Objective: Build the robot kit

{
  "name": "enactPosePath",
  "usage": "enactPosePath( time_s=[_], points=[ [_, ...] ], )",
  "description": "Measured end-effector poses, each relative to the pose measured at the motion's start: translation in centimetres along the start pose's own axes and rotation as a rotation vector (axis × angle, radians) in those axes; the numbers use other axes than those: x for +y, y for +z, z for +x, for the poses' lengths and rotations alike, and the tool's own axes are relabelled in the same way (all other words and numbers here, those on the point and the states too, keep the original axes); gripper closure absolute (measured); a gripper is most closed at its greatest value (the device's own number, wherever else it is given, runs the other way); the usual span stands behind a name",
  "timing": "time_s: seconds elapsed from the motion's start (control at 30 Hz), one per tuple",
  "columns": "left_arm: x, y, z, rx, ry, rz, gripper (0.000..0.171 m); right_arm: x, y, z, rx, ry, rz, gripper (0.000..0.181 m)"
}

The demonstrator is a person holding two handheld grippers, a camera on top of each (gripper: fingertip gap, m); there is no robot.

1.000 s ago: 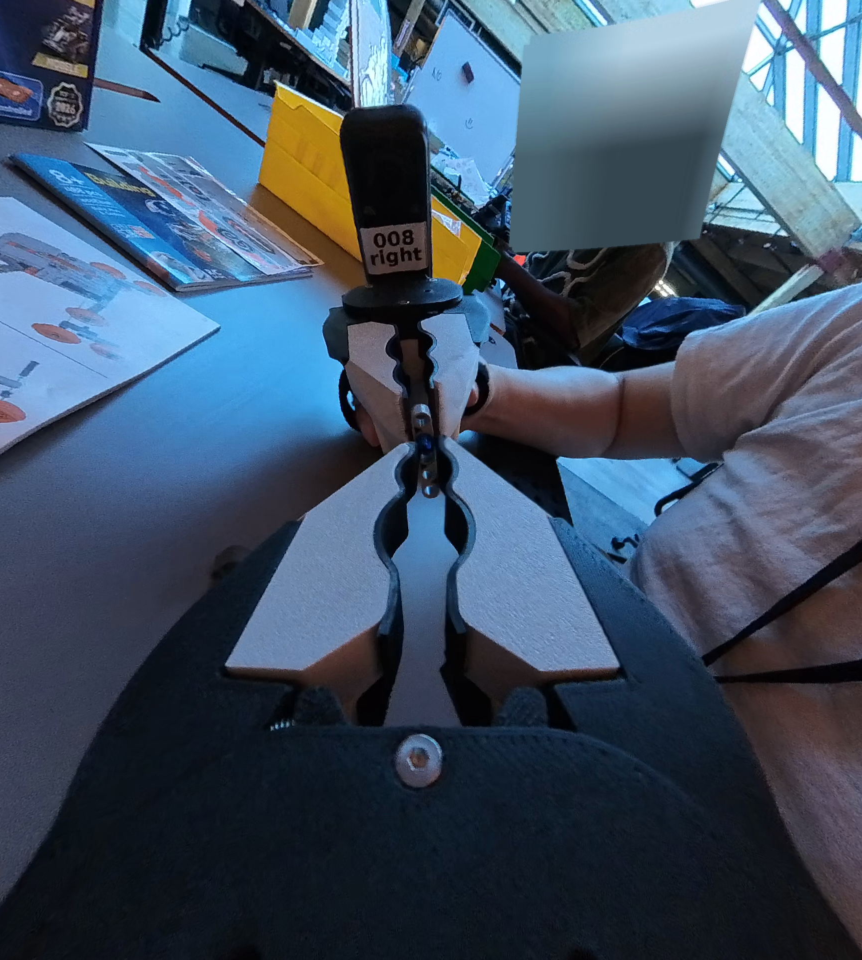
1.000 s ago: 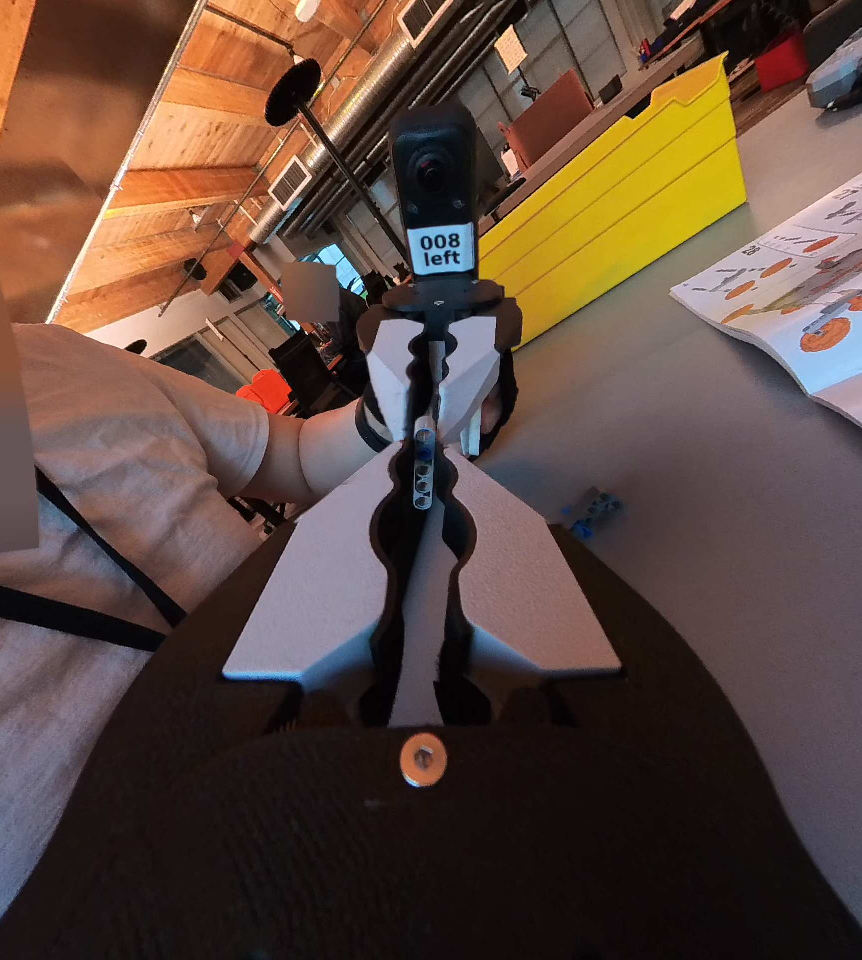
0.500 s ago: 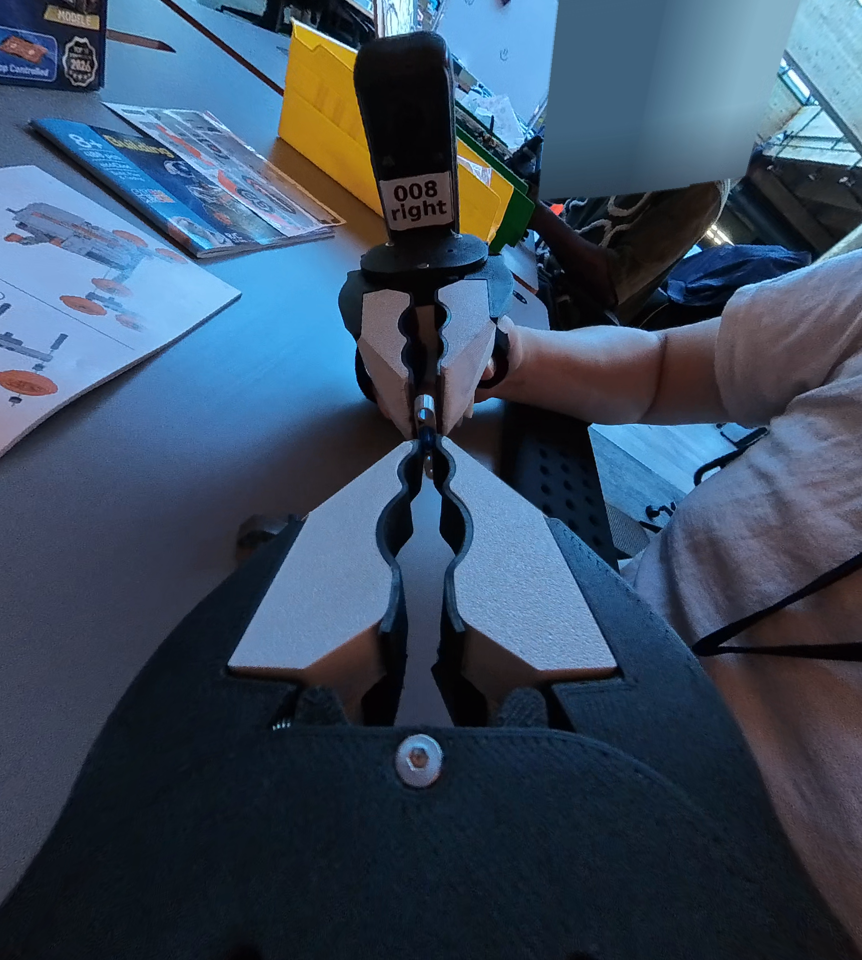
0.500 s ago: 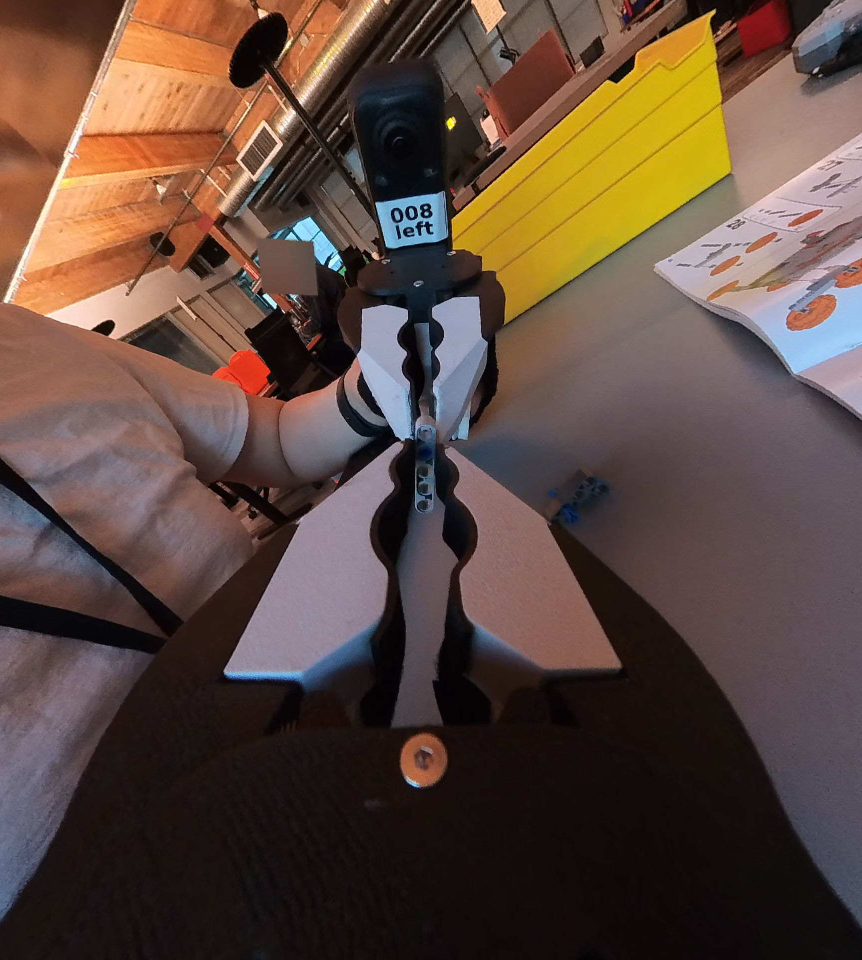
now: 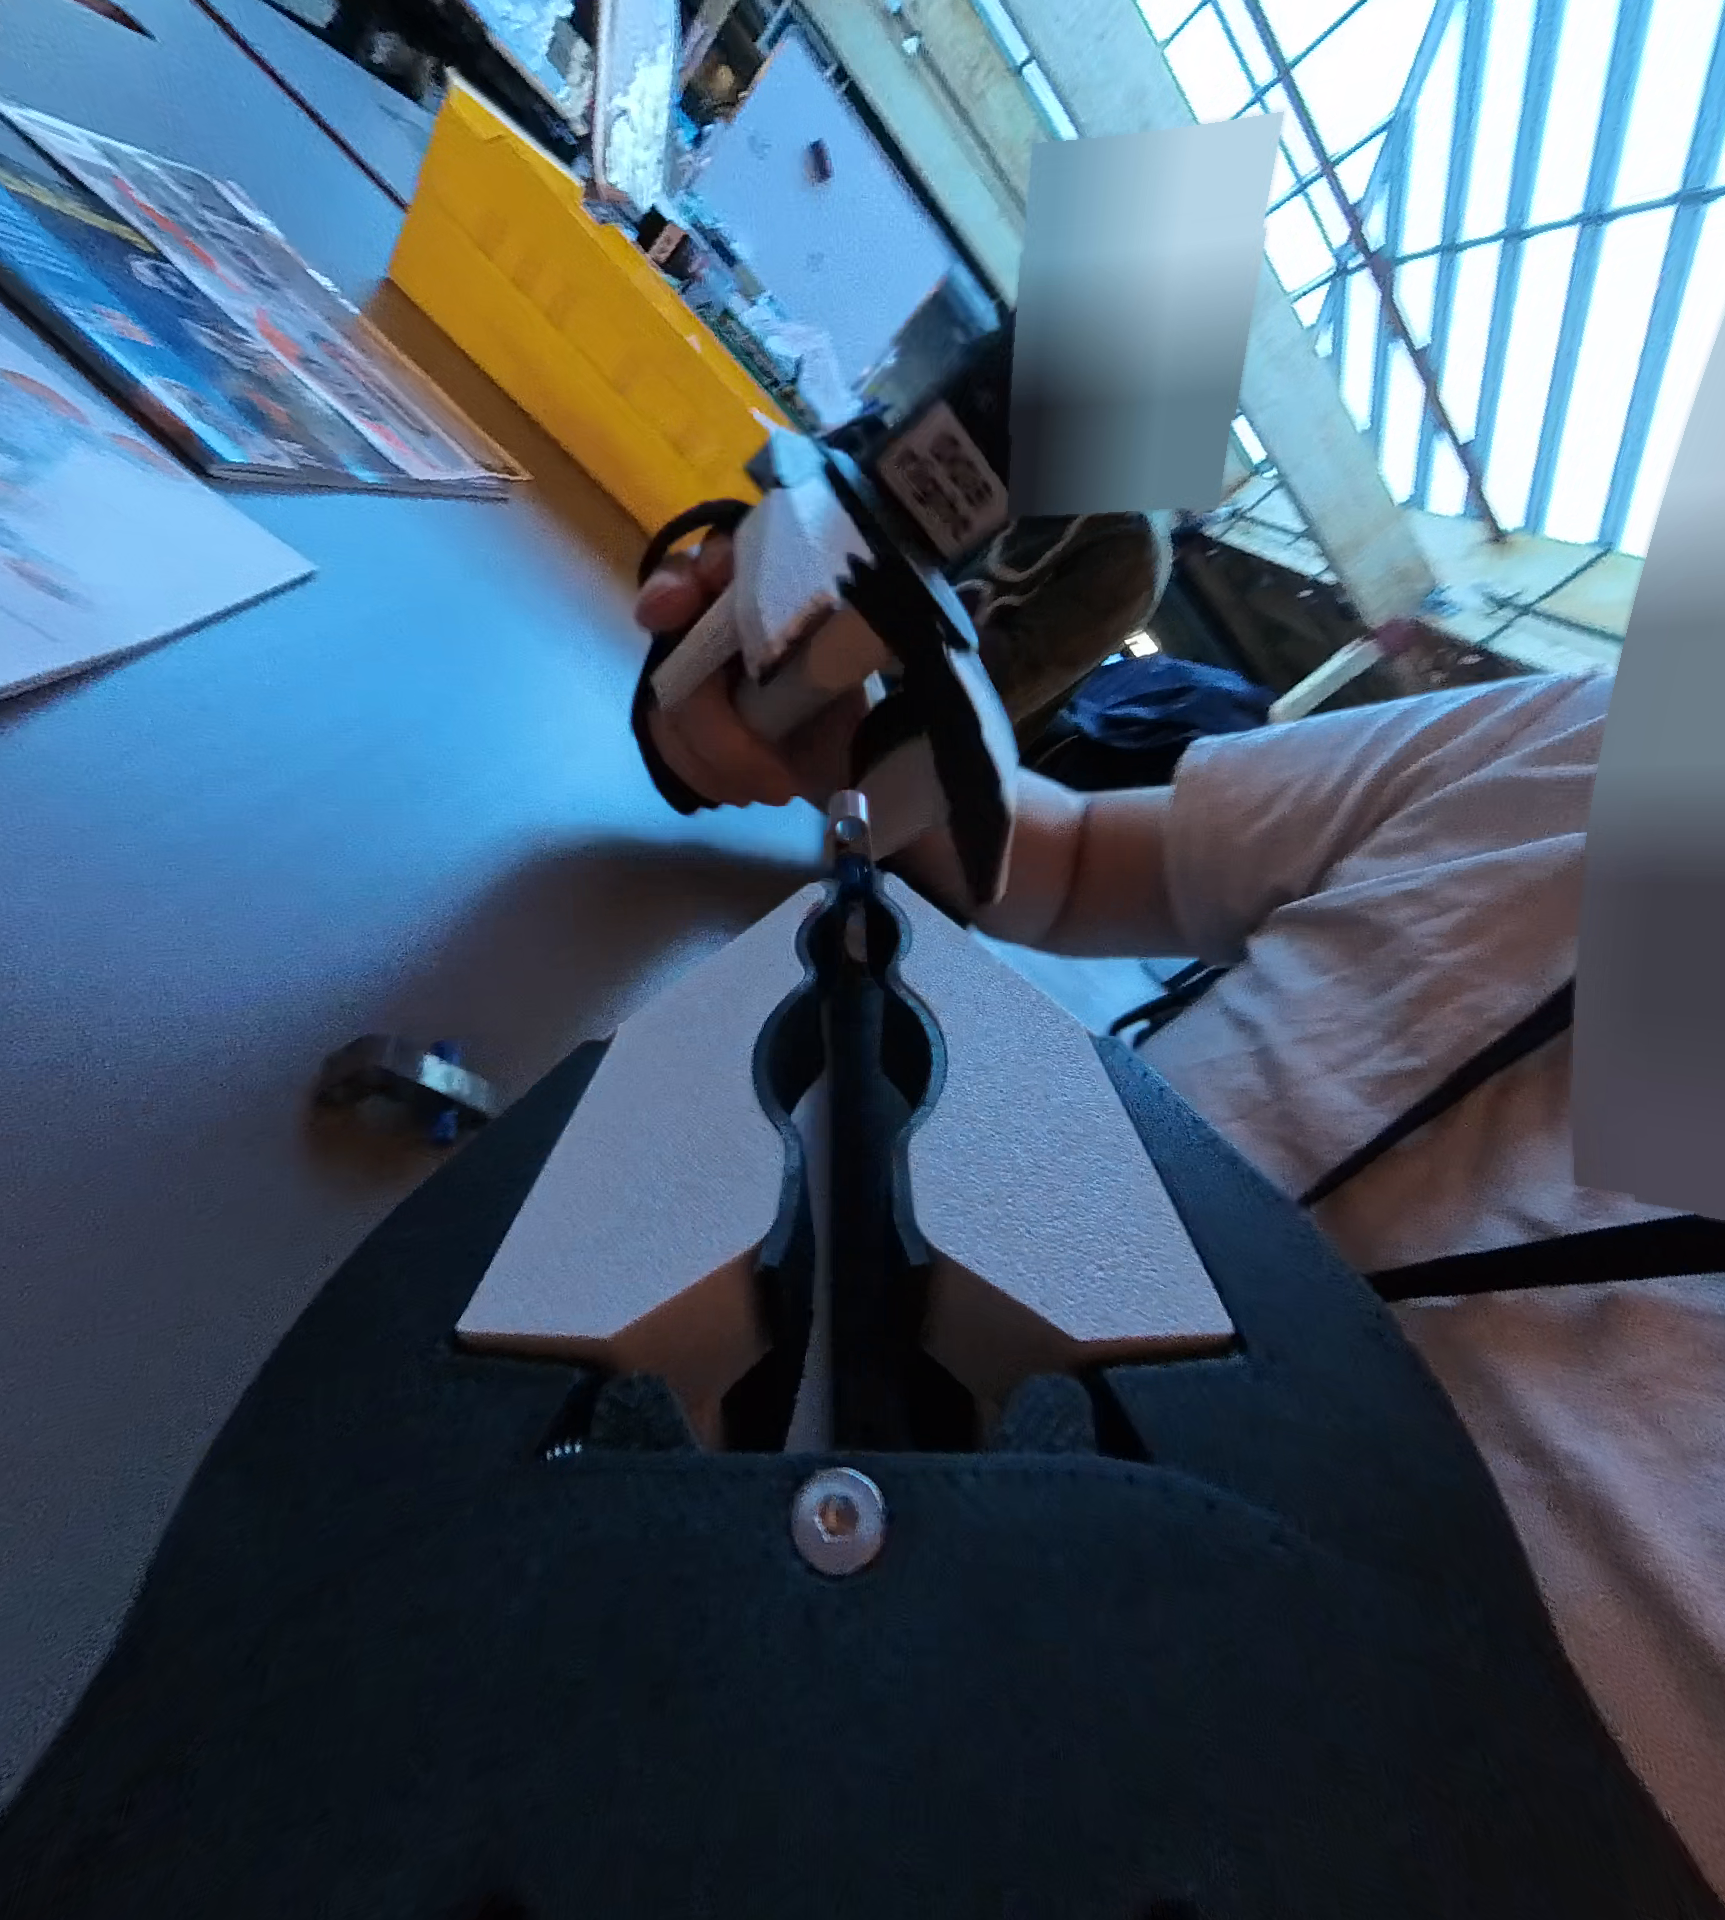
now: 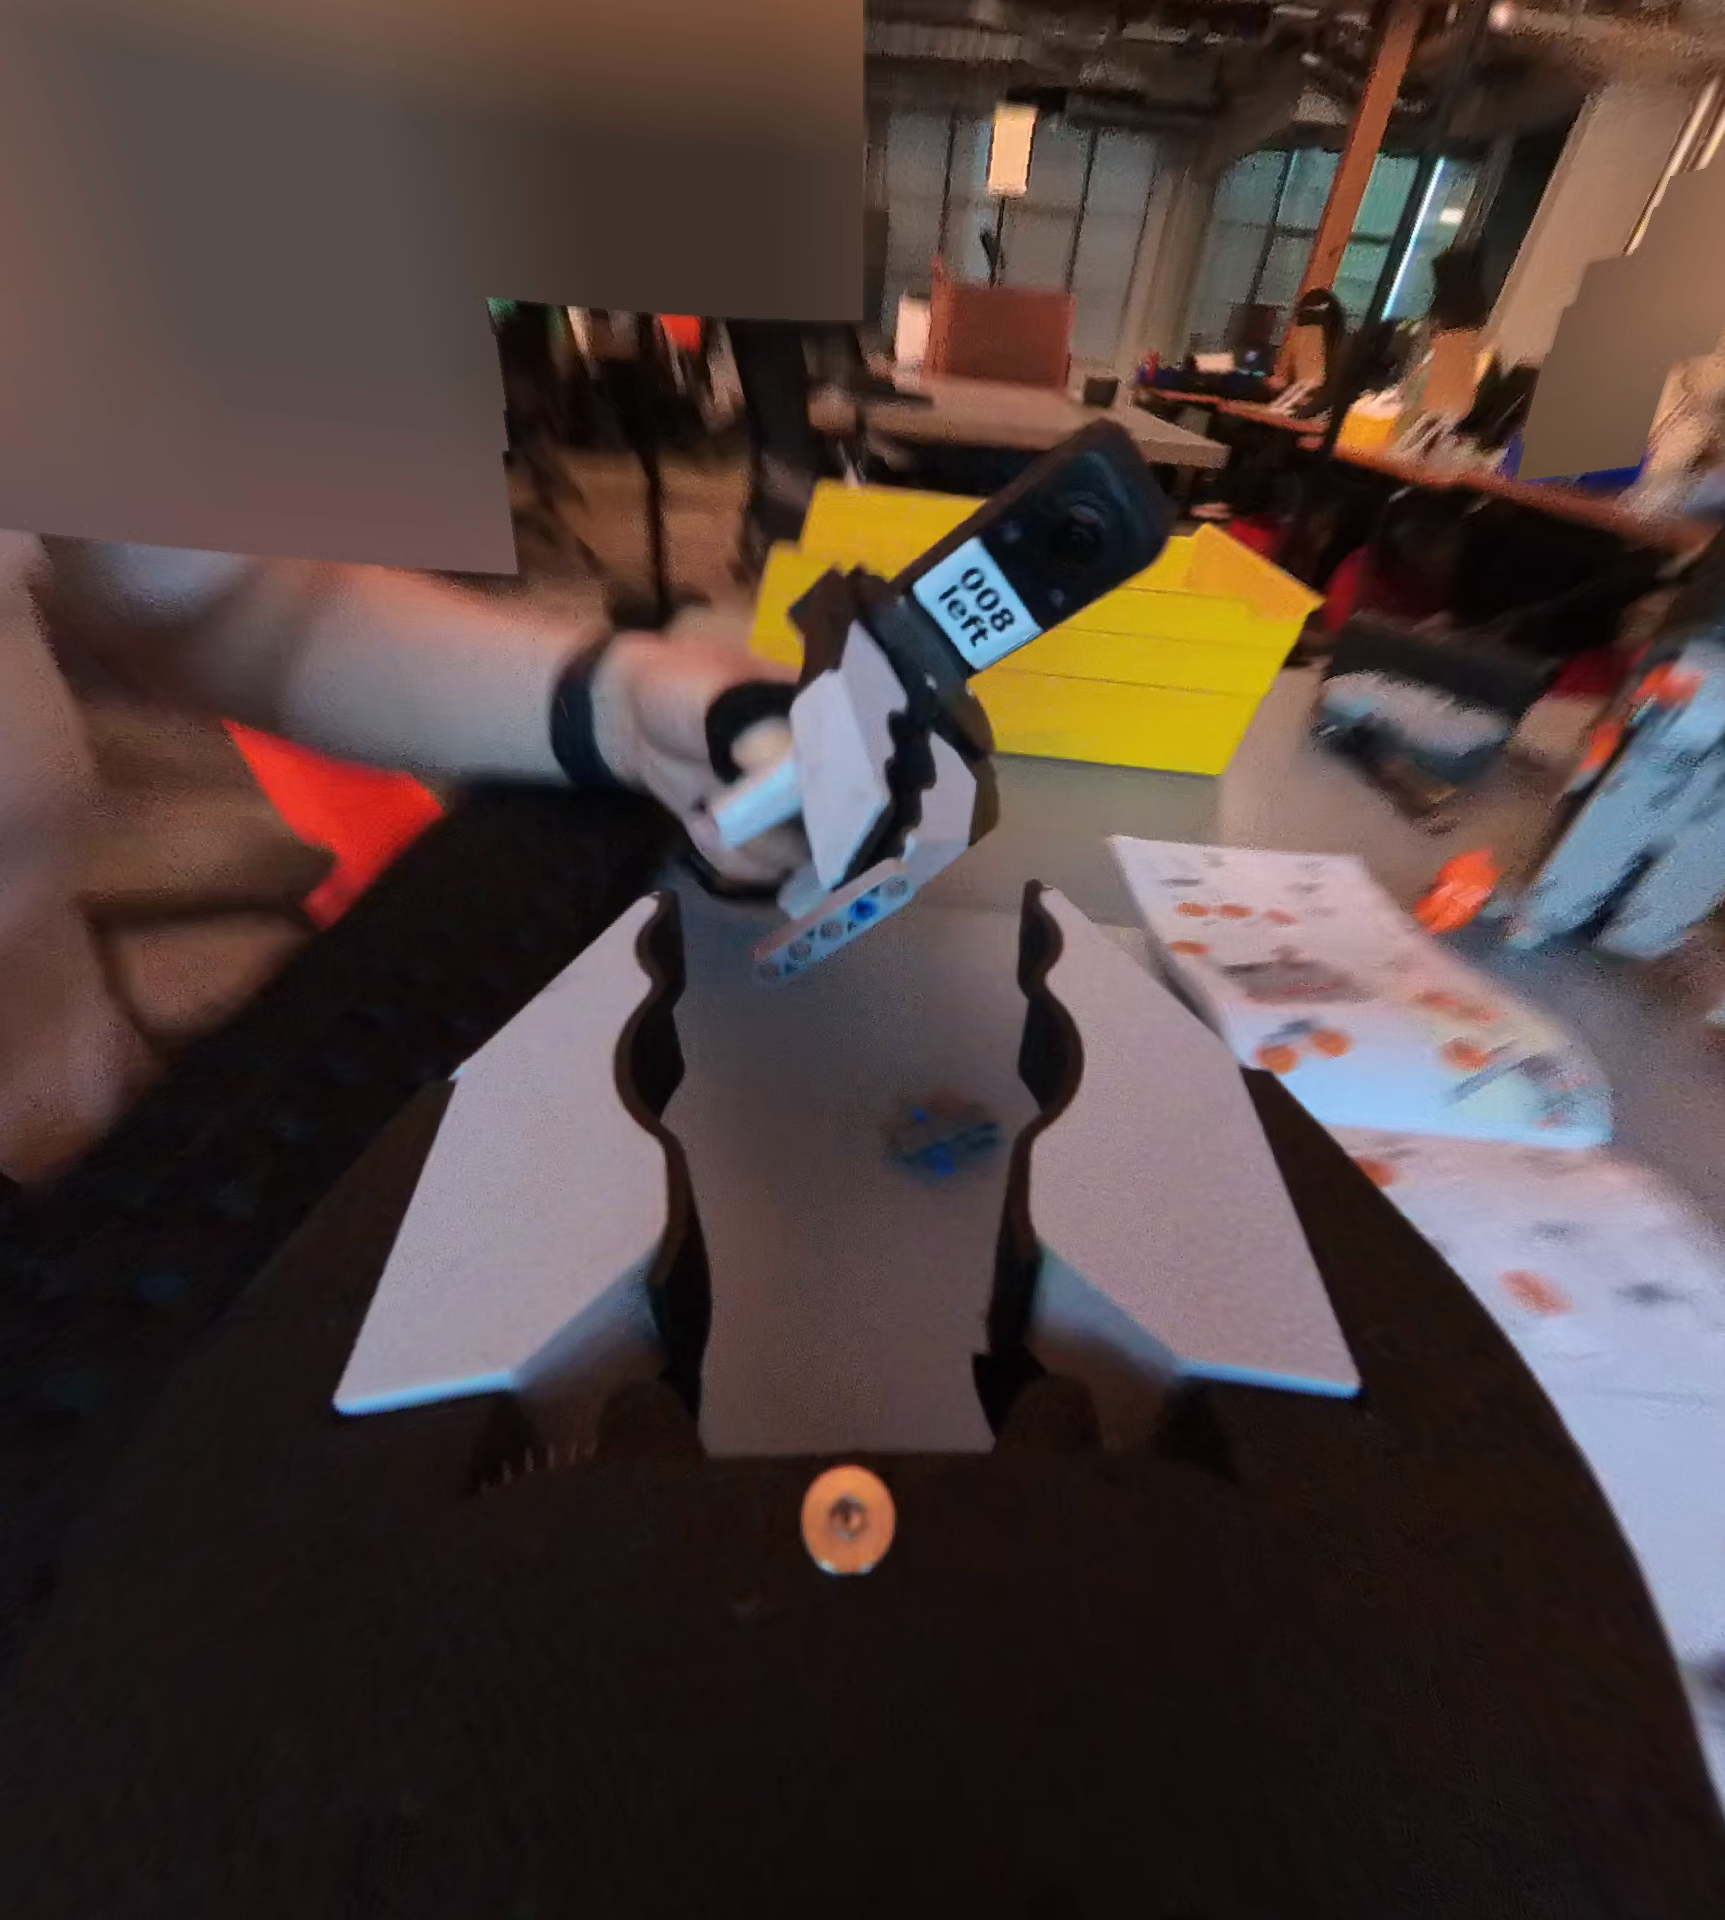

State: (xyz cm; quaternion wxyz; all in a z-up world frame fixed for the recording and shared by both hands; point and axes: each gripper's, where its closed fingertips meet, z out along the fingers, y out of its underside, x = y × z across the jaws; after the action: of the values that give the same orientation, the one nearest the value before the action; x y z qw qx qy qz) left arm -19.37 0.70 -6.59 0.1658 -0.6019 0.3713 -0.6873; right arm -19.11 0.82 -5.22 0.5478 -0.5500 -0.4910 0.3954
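My left gripper (image 5: 845, 896) is shut on a grey holed beam (image 5: 847, 831) with a blue pin in it, seen end-on past the tips. In the right wrist view the left gripper (image 6: 868, 873) holds this beam (image 6: 837, 925) tilted above the grey table (image 6: 837, 1299). My right gripper (image 6: 850, 902) is open and empty, jaws wide apart, just short of the beam and apart from it. The right gripper also shows in the left wrist view (image 5: 806, 686), tilted. A small grey and blue part (image 6: 941, 1132) lies on the table between the right gripper's fingers; it also shows in the left wrist view (image 5: 401, 1086).
A yellow bin (image 6: 1097, 665) stands at the back of the table. Open instruction booklets (image 6: 1336, 997) lie to the right, with magazines (image 5: 214, 343) farther off. A grey and orange model (image 6: 1668, 790) stands at the far right. The person's arms and torso are close by. Both grippers' tips are close together, under 4 cm apart.
My right gripper has opened and let go of the beam it gripped with the left, and has drawn back and turned. The left gripper keeps the beam.
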Motion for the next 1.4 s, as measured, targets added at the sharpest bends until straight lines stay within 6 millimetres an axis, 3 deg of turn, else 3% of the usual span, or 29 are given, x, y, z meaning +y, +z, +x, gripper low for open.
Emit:
enactPosePath(
  time_s=[0.07, 0.17, 0.33, 0.57, 1.13, 1.4],
  points=[
    [-0.2, -0.1, 0.5, 0.051, -0.047, 0.012, 0.171, 0.5, 0.7, -0.9, 0.033, -0.206, -0.109, 0.109],
    [-0.2, -0.1, 0.9, 0.114, -0.109, 0.014, 0.171, 0.8, 1.3, -1.5, 0.043, -0.297, -0.139, 0.117],
    [0.6, 0.7, 1.2, 0.140, -0.131, -0.035, 0.171, 1.0, 1.3, -2.0, -0.027, -0.288, -0.161, 0.140],
    [0.9, 1.0, 1.1, 0.148, -0.149, -0.051, 0.171, 1.8, 1.9, -2.2, -0.031, -0.305, -0.203, 0.139],
    [0.1, 0.8, 1.5, 0.209, -0.214, 0.005, 0.171, 0.5, 1.6, -1.7, 0.047, -0.279, -0.162, 0.140],
    [0.5, 0.7, 1.2, 0.192, -0.229, -0.012, 0.171, 1.2, 1.9, -1.9, 0.021, -0.255, -0.174, 0.139]
  ],
)
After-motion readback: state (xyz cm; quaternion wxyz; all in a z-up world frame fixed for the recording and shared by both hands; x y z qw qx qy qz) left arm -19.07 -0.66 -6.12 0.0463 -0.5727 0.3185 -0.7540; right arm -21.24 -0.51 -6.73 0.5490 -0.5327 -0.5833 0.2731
